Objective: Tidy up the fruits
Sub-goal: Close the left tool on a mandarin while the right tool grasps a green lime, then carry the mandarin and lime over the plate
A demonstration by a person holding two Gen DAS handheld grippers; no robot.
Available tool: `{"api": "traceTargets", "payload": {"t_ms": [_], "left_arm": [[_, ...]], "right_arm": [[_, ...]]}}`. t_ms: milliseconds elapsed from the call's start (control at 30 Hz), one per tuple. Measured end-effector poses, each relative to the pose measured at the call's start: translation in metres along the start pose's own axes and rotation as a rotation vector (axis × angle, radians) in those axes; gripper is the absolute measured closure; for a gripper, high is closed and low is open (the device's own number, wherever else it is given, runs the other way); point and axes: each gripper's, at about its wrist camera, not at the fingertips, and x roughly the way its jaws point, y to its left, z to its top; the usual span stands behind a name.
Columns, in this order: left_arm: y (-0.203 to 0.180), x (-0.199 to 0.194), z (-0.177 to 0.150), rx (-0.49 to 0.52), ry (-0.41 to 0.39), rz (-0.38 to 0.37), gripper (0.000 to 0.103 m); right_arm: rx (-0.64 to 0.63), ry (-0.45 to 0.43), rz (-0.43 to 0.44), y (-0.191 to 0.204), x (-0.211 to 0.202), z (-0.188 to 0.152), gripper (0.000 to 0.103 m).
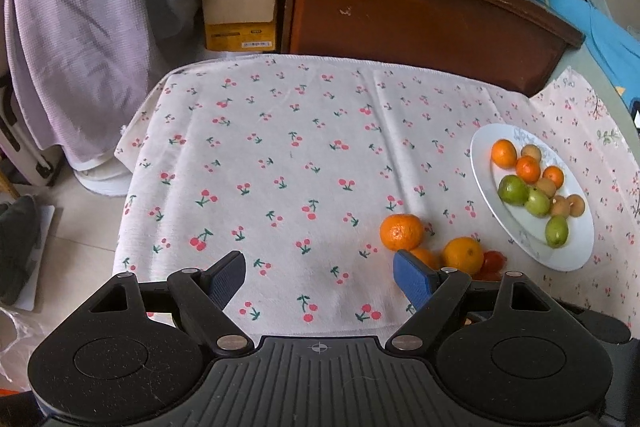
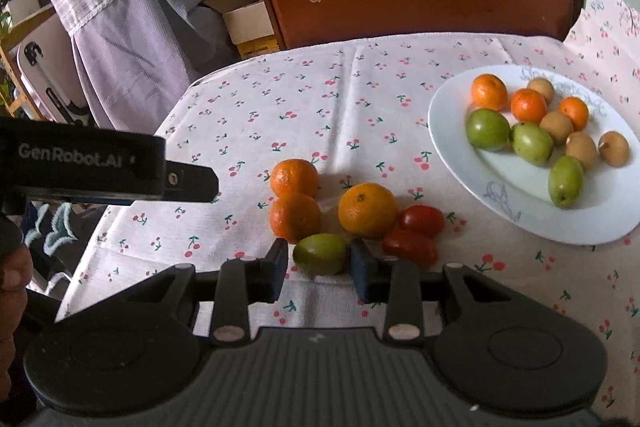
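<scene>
The right hand-held gripper (image 2: 319, 269) has its two dark pads set narrow on either side of a small, smooth green oval fruit (image 2: 320, 253) that lies at the near edge of the loose cluster on the desk, which is covered by a white cloth printed with red cherries (image 2: 280, 99). The pads look to be touching the fruit's flanks, so I judge it pinched, though only near its back half.

That shallow hold is the main risk: the fruit is rounded and glossy, and it could squirt forward out of the pads on the lift. It would then roll into the two red oblong tomatoes (image 2: 412, 235) just beside it or the large round orange (image 2: 367, 209) right behind it (all close enough to be knocked).

A second risk is the crowding. Two rough-skinned mandarins (image 2: 295, 197) sit just beyond the left pad, and a sideways sweep could push them toward the desk's edge.

The white oval plate with a faint blue pattern (image 2: 500, 195) already carries green, orange and brown fruits packed close together; a fruit dropped onto them could bounce off the low rim.

The left hand-held gripper (image 1: 320, 281) hangs spread wide over bare cloth, holding nothing, near the cluster.
</scene>
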Motion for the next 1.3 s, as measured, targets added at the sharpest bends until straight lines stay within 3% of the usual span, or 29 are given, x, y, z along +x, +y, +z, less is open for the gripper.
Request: {"api": "traceTargets", "payload": {"t_ms": [633, 833, 1000, 1133, 1200, 1300], "left_arm": [[-0.038, 0.026, -0.015, 0.097, 0.024, -0.058, 0.023], [-0.048, 0.035, -0.015, 0.098, 0.01, -0.087, 0.037], [-0.053, 0.041, -0.018, 0.122, -0.008, -0.077, 0.055], [-0.056, 0.041, -0.02, 0.149, -0.023, -0.089, 0.06], [-0.057, 0.041, -0.02, 0.16, -0.023, -0.11, 0.076], [-0.057, 0.038, -0.021, 0.151, -0.022, -0.127, 0.076]], "right_arm": [[0.076, 0.05, -0.003, -0.024, -0.038, -0.018, 0.073], [0.112, 0.048, 0.0, -0.033, -0.042, -0.02, 0.073], [0.133, 0.048, 0.003, -0.037, -0.044, -0.021, 0.073], [0.143, 0.049, 0.004, -0.038, -0.044, -0.021, 0.073], [0.145, 0.049, 0.004, -0.038, -0.044, -0.021, 0.073], [0.159, 0.05, 0.007, -0.04, -0.044, -0.021, 0.073]]}}
